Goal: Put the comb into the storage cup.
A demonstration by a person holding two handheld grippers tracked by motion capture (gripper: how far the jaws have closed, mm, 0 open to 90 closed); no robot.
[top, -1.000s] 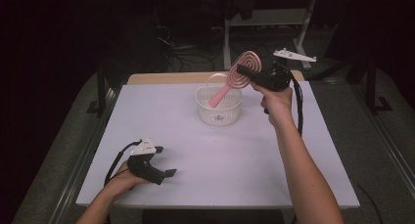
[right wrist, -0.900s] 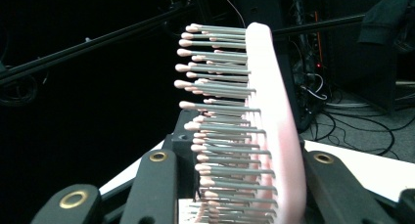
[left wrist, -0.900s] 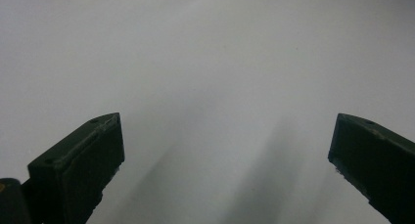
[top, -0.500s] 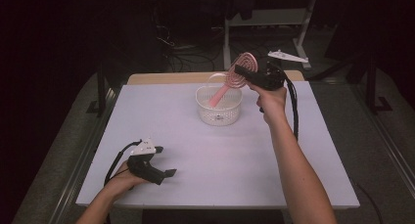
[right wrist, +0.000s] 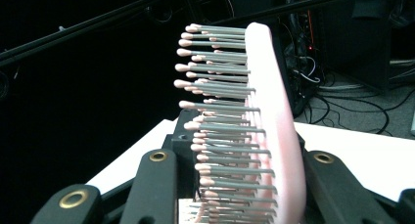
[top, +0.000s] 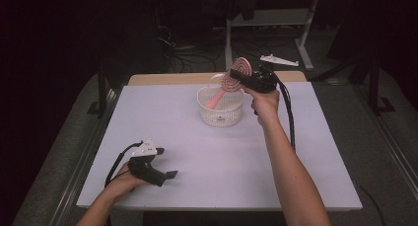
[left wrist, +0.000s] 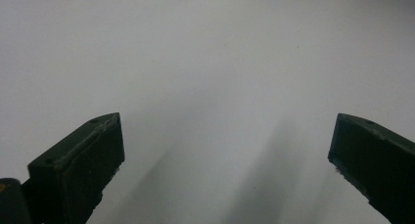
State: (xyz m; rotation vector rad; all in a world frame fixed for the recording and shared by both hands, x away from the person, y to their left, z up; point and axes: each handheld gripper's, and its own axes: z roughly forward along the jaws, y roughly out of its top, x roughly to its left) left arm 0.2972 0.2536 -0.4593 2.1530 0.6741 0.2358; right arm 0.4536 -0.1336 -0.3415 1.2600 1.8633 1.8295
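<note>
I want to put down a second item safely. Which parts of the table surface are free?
The white table is bare between the left gripper and the white basket, also left of the basket. It is crowded at the basket, where the right gripper holds the pink hairbrush over it.

White table point(top: 315, 137) under a wooden board point(top: 167, 79) at its far edge; cables point(top: 192, 53) on the dark floor beyond; metal stand point(top: 308, 33) behind.
</note>
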